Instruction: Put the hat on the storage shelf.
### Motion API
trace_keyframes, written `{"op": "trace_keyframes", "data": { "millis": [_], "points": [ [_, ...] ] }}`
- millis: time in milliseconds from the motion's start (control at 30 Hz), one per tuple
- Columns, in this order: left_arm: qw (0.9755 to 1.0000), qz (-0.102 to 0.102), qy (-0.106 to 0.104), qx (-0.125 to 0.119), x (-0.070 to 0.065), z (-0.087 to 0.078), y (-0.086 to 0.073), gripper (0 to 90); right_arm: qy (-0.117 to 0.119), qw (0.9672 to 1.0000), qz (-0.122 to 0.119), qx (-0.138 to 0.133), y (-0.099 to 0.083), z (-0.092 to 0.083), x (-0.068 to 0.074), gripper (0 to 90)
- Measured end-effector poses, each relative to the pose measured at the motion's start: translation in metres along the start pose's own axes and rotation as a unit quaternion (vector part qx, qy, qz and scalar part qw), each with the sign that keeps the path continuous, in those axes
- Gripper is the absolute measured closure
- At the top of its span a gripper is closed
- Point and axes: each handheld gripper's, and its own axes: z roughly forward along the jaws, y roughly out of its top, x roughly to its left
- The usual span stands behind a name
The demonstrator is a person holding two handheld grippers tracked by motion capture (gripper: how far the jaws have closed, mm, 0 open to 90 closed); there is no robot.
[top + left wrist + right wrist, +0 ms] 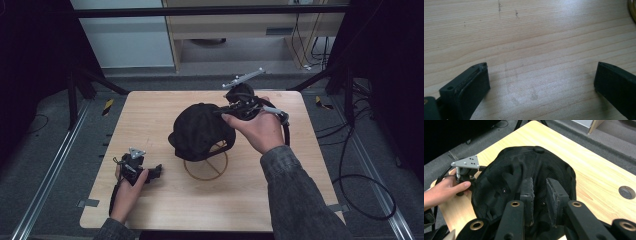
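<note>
In the high view, the right hand is seen reaching up from the lower right of the frame toward the centre, its grey sleeve running off the bottom edge, and the right gripper is held just above centre with its grey three-cornered plate tilted toward the top of the frame. The black cap is found at the middle of the wooden table, raised at its right side and resting over a thin gold wire ring just below it. In the right gripper view, the jaws are seen nearly together with a narrow gap between them, and the cap's mesh fabric is pinched at their tips, so the cap is taken to be gripped; how much cloth lies between the pads is hard to make out, black on black. The left hand is seen at the lower left of the high view, wrist bent, with the left gripper held low over the table and pointed toward the right of the frame. In the left gripper view its jaws stand wide apart at the lower corners over bare wood grain, nothing between them; a sliver of the gold ring is cut off at the upper right edge. The left hand and its gripper's plate are also caught at the left of the right gripper view, partly hidden behind the cap.
</note>
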Motion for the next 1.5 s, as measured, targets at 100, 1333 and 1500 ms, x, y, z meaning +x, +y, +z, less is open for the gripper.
{"op": "trace_keyframes", "data": {
  "millis": [100,1333,1500],
  "points": [
    [1.0,0.0,0.0,0.0,0.0,0.0,0.0,0.0,-0.003,1.0,0.003,-0.003,-0.004,-0.004,-0.003,75.9],
    [1.0,0.0,0.0,0.0,0.0,0.0,0.0,0.0,-0.023,0.9982,0.043,-0.034,-0.048,-0.04,-0.03,73.3],
    [1.0,0.001,-0.001,-0.002,-0.001,0.0,0.0,0.0,-0.025,0.9979,0.045,-0.038,-0.054,-0.044,-0.032,72.5]
  ]
}}
